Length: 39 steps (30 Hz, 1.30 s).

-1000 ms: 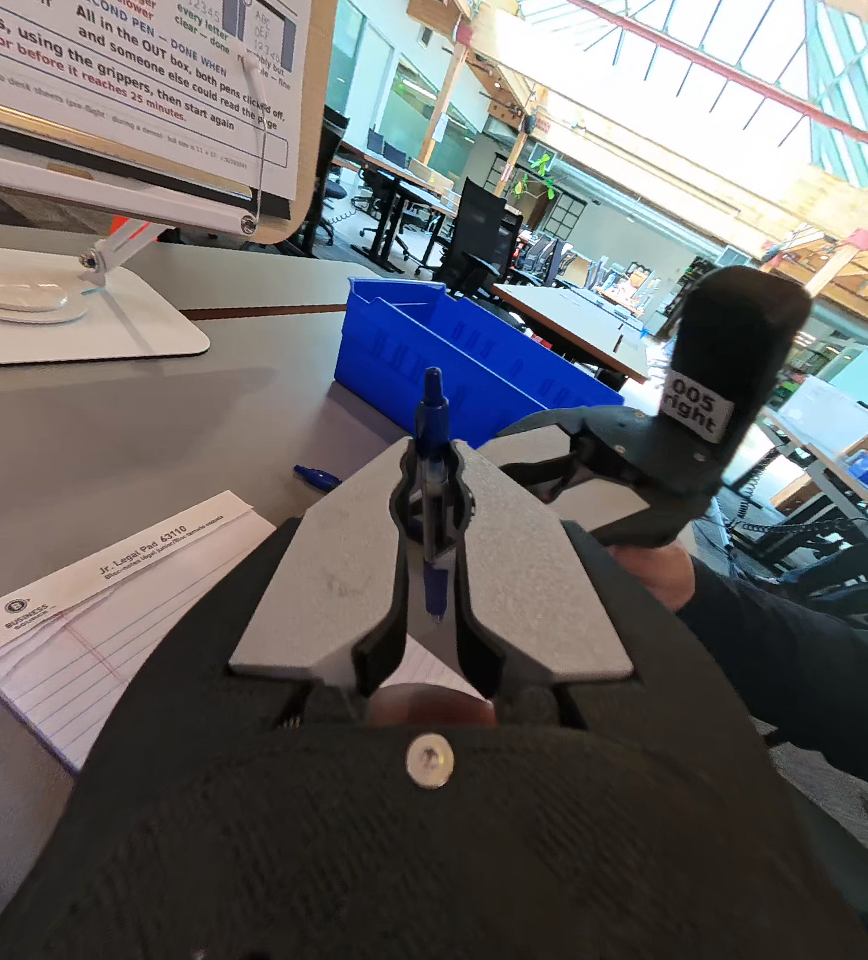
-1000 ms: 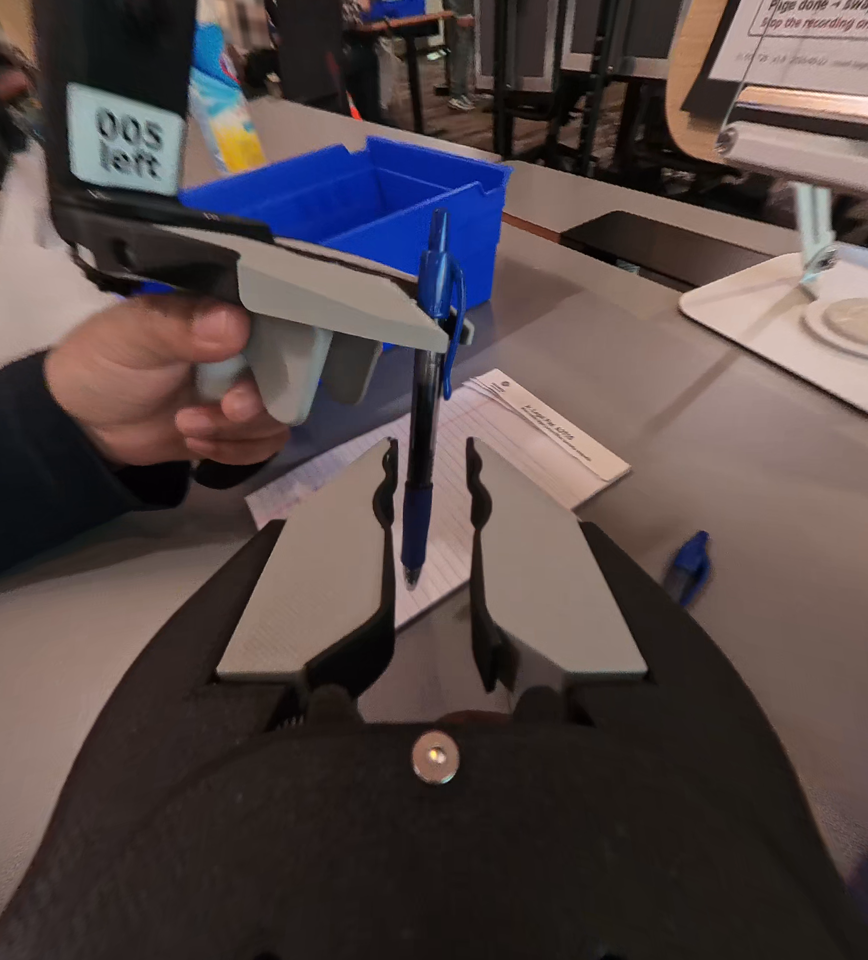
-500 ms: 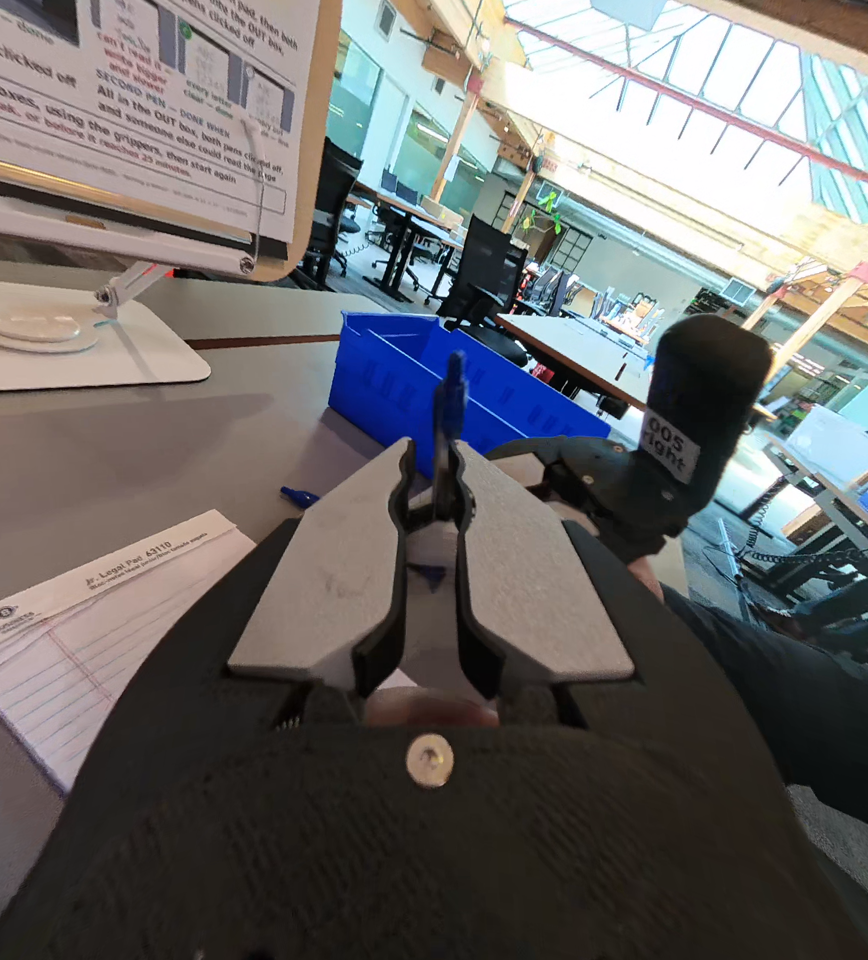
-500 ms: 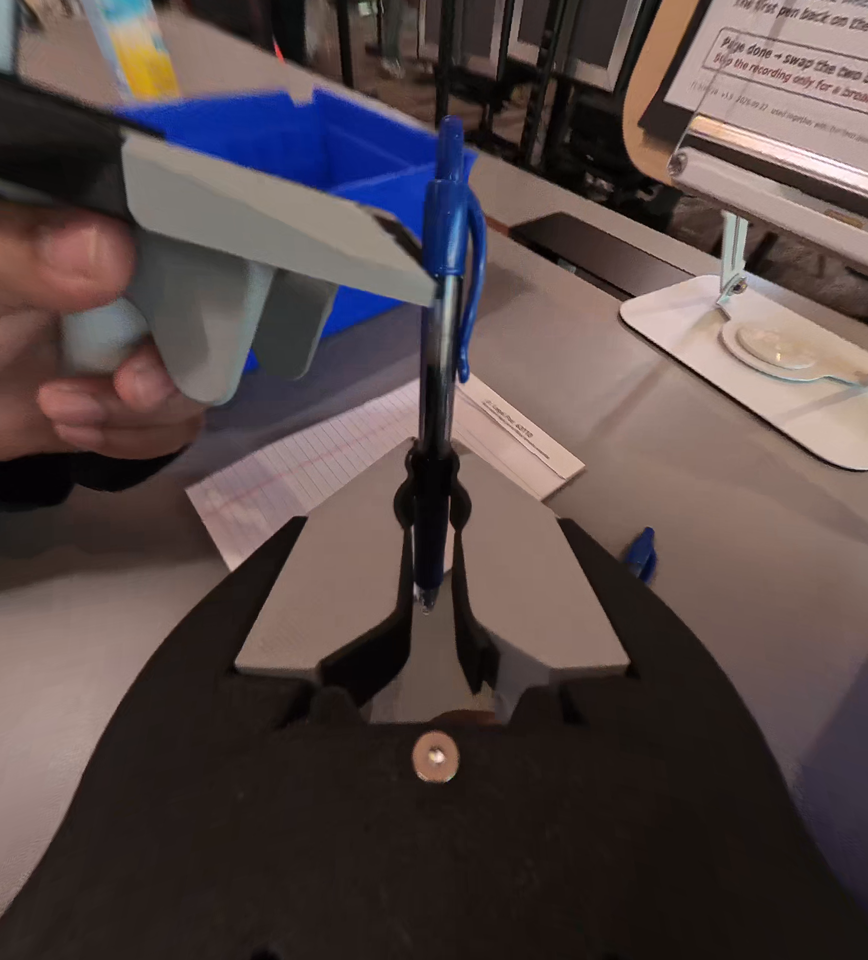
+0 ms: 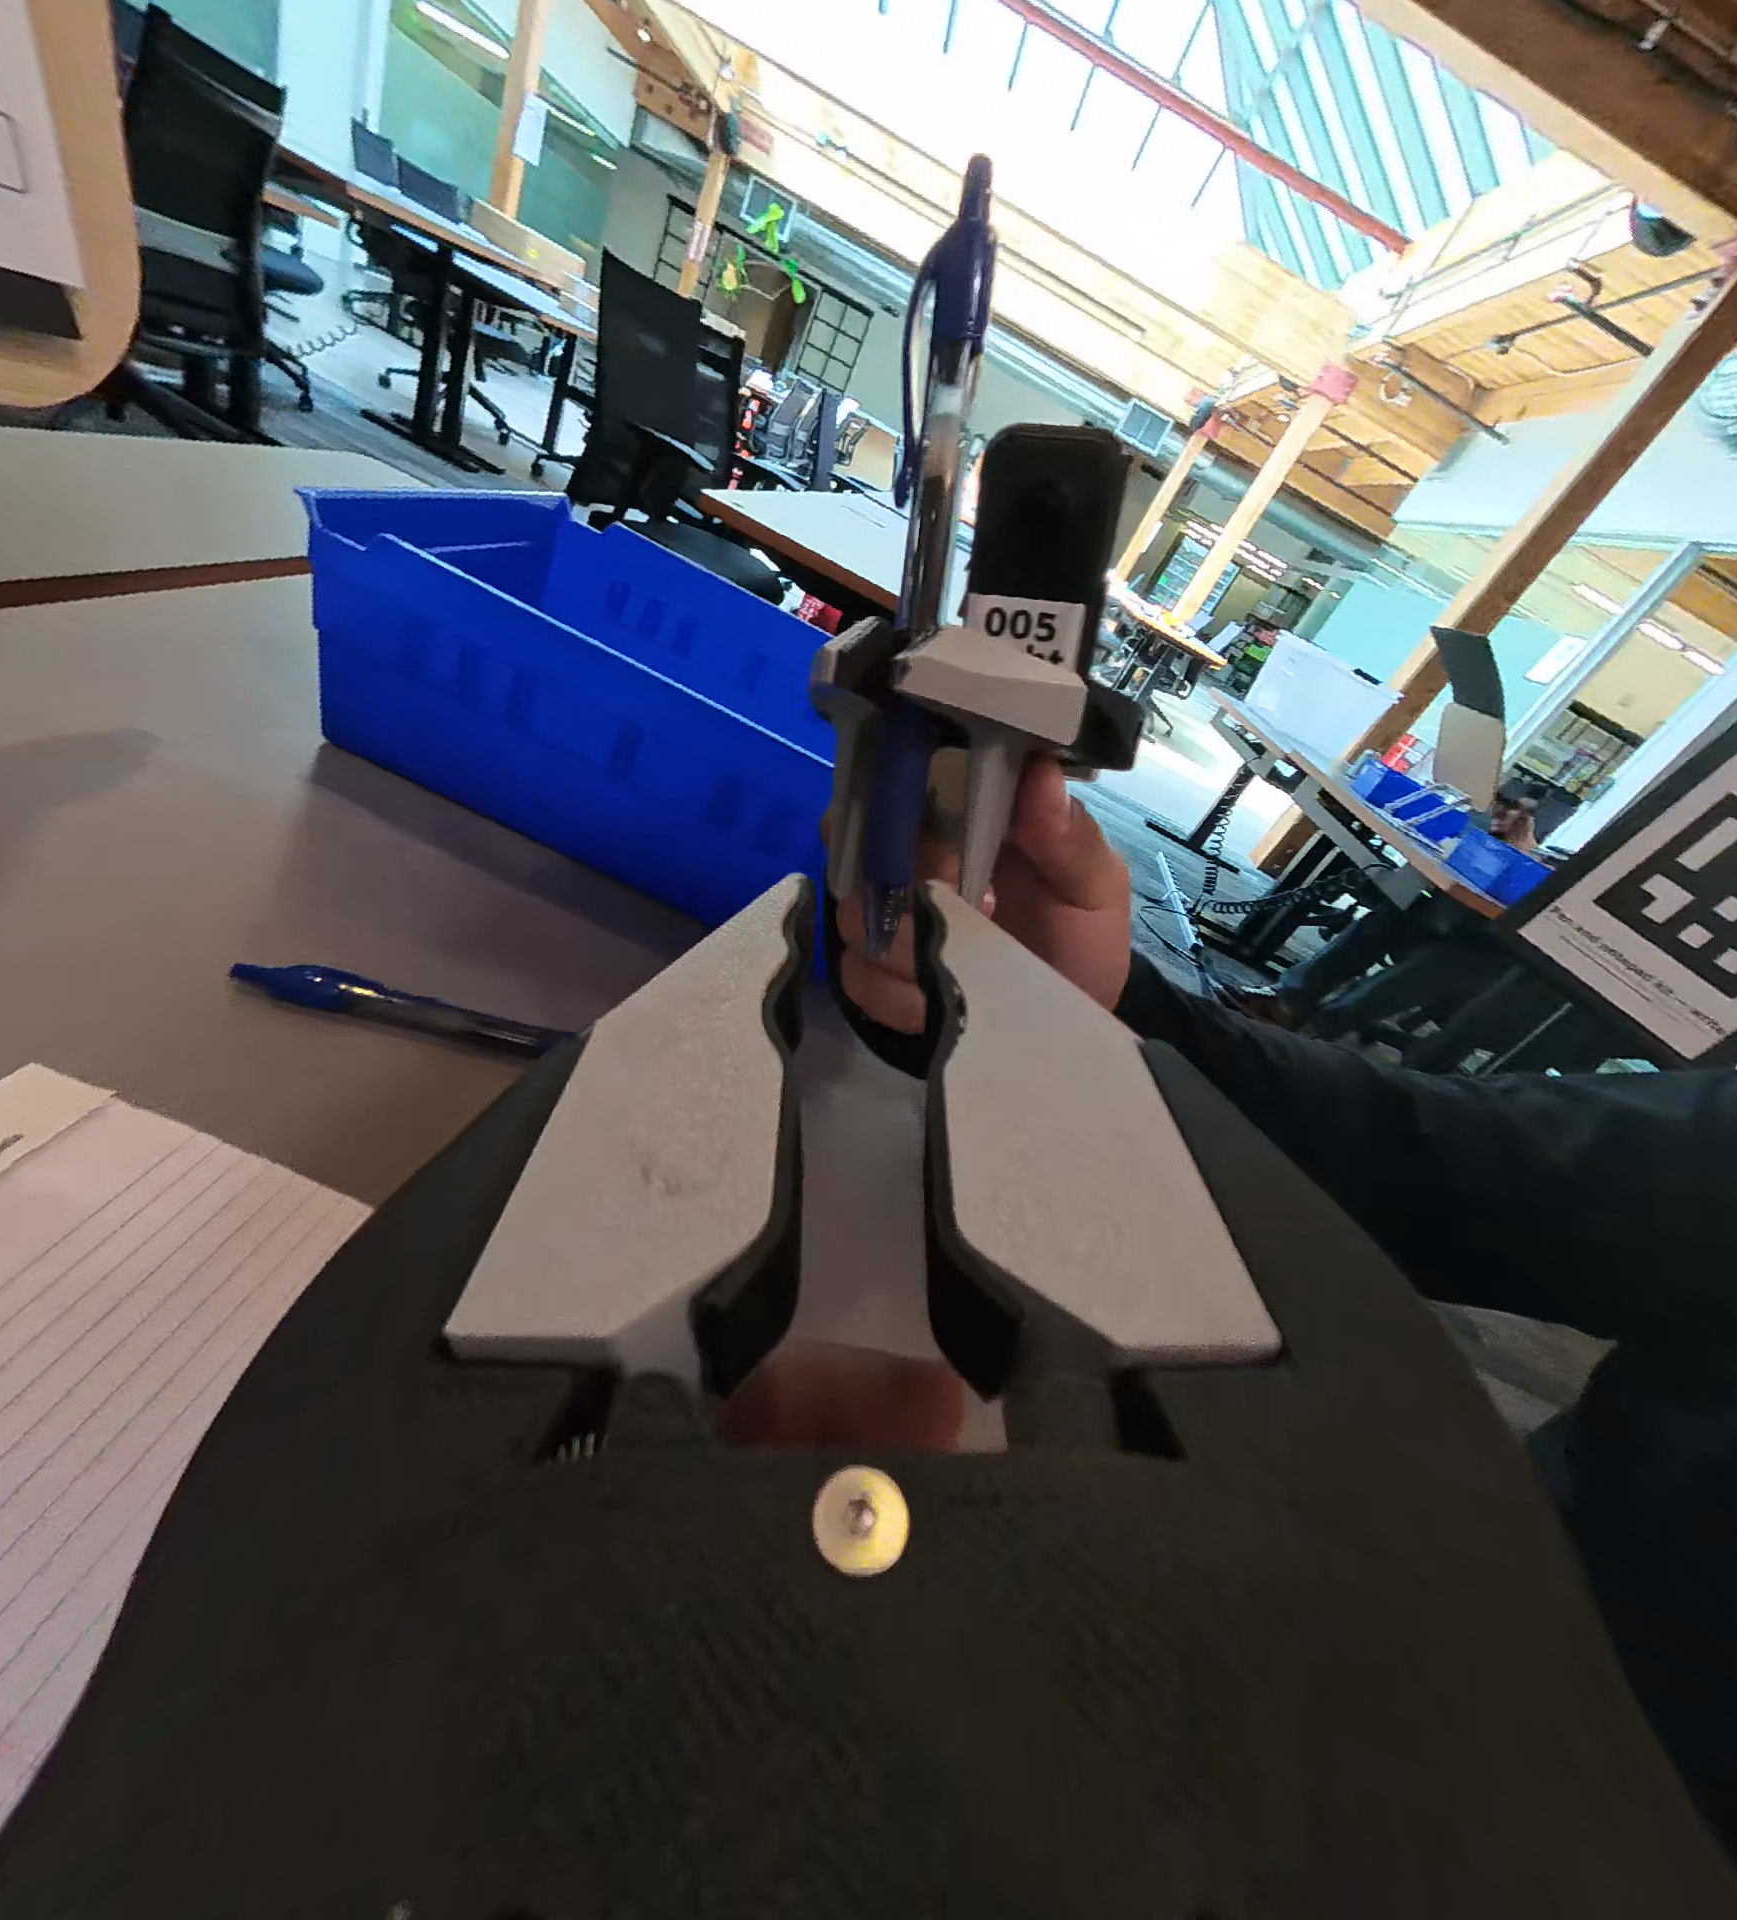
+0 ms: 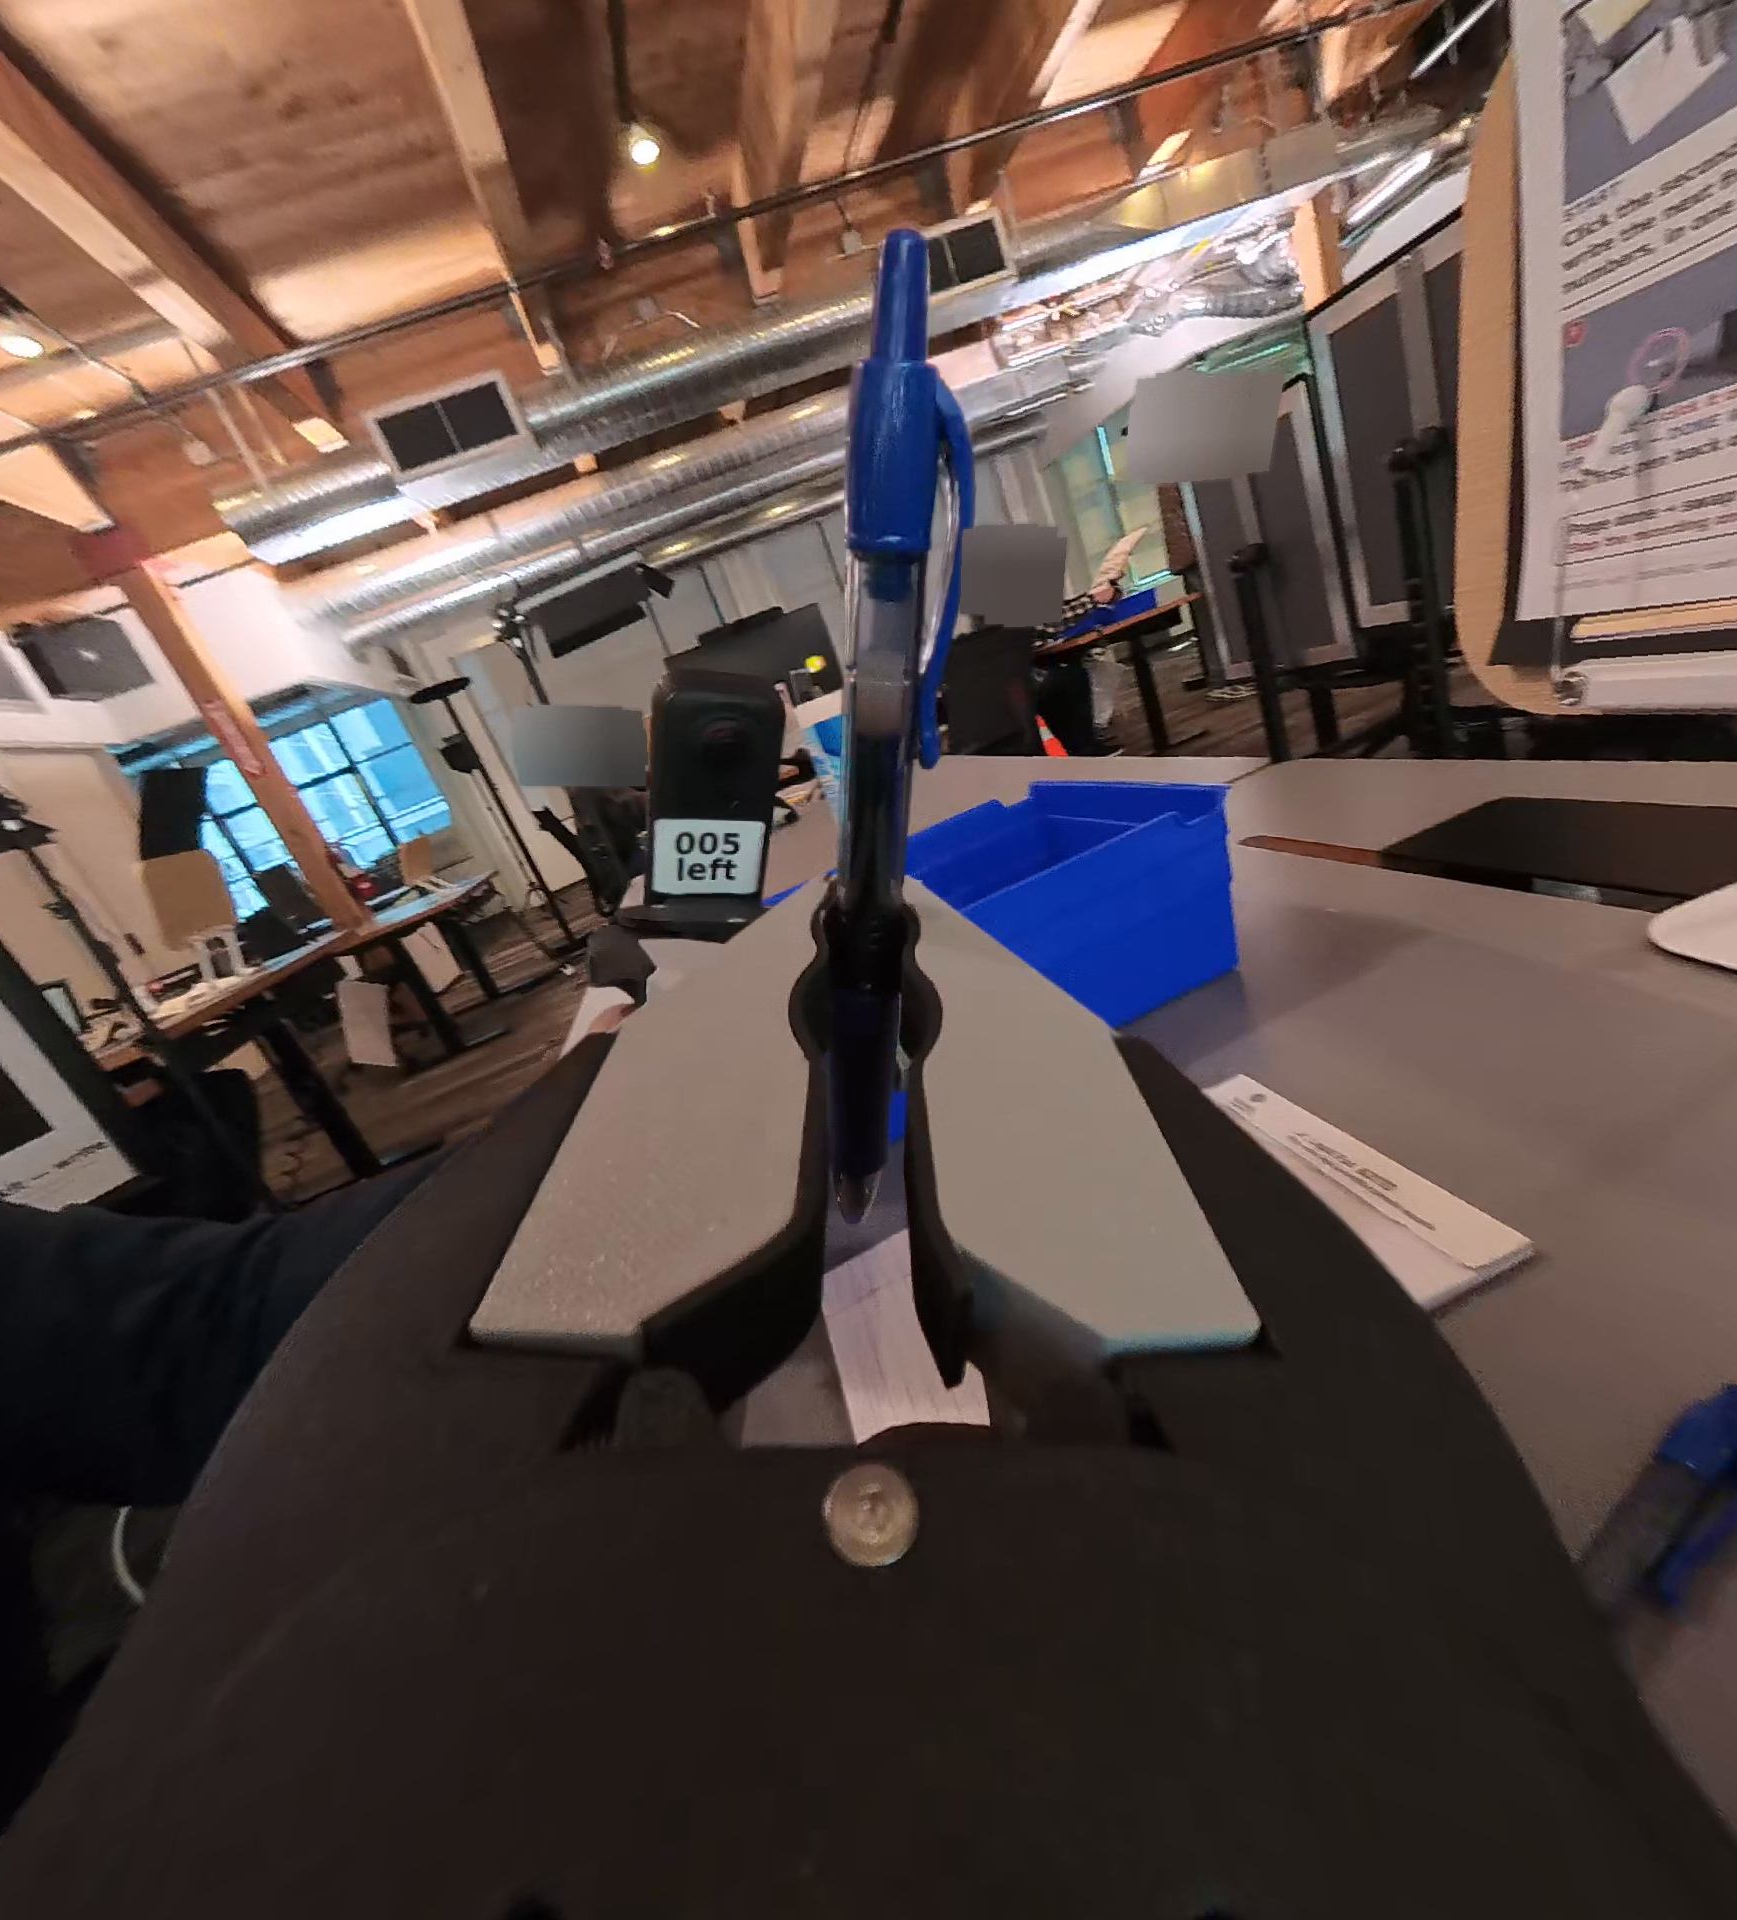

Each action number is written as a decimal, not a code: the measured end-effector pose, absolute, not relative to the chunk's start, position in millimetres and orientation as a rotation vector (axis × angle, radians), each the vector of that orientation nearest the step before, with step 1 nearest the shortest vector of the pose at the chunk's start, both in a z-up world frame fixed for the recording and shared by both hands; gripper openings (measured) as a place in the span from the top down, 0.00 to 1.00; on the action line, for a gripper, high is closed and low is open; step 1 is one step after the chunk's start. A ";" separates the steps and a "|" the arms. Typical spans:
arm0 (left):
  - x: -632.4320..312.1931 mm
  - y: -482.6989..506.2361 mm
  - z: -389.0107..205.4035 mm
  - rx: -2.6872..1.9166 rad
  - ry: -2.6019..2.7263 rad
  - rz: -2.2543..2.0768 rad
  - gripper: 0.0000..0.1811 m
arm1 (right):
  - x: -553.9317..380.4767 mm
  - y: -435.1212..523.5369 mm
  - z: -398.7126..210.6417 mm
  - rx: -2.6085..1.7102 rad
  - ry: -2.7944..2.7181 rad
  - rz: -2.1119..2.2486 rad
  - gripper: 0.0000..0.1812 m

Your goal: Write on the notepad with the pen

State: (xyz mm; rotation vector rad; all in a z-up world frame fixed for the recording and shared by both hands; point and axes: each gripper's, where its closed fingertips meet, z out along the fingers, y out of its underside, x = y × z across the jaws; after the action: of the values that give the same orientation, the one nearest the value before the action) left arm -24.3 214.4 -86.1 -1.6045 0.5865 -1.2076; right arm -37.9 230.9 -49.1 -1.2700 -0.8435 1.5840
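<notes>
Your right claw [image 6: 859, 997] is clenched on the pen [image 6: 879, 790], gripping the dark blue grip section so the pen stands upright with its tip pointing down between the grey fingers [image 6: 656, 1164] and its clicker end high above them. From the left wrist view you can see the same pen [image 5: 931, 582] held in that right claw [image 5: 911, 790], raised above the bench [image 5: 116, 810]. Your left claw [image 5: 859, 956] is released, its jaws standing apart with nothing between them (the pen only shows beyond the gap). The notepad [image 5: 64, 1299] lies flat on the bench below your left claw, lined page up. A second blue pen [image 5: 386, 1003] lies on the bench between the notepad and the blue bin [image 5: 552, 686], touching neither.
</notes>
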 end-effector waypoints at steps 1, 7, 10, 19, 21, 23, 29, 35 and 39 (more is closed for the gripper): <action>-21.7 212.3 -85.5 -1.592 0.601 -1.210 0.89 | -38.9 228.2 -48.1 -1.258 -0.850 1.595 0.98; -12.0 205.0 -88.2 -1.579 0.658 -1.239 0.78 | -42.7 209.5 -40.3 -1.177 -0.908 1.651 0.98; -4.1 193.9 -84.0 -1.534 0.702 -1.303 0.86 | -46.9 203.6 -42.0 -1.170 -0.937 1.660 0.98; -16.7 197.1 -85.2 -1.549 0.793 -1.070 0.95 | -44.9 202.2 -48.8 -1.190 -1.034 1.597 0.98; -18.5 199.2 -87.9 -1.554 0.829 -0.968 0.95 | -44.9 203.8 -51.3 -1.204 -1.043 1.595 0.97; -22.9 203.8 -95.3 -1.582 0.873 -0.825 0.95 | -44.2 204.5 -53.1 -1.218 -1.052 1.609 0.94; -28.9 210.2 -113.2 -1.622 0.979 -0.581 0.96 | -43.6 211.6 -62.9 -1.302 -1.064 1.615 0.88; -35.2 214.8 -117.3 -1.613 1.012 -0.466 0.95 | -47.2 217.6 -83.8 -1.390 -1.165 1.420 0.98; -34.3 215.6 -114.7 -1.604 0.984 -0.479 0.95 | -46.1 216.3 -80.6 -1.371 -1.165 1.415 0.98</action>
State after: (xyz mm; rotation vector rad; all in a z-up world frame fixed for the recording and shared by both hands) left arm -34.3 215.6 -114.7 -1.6040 0.9836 -0.4787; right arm -46.1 216.3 -80.6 -1.3712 -1.1649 1.4149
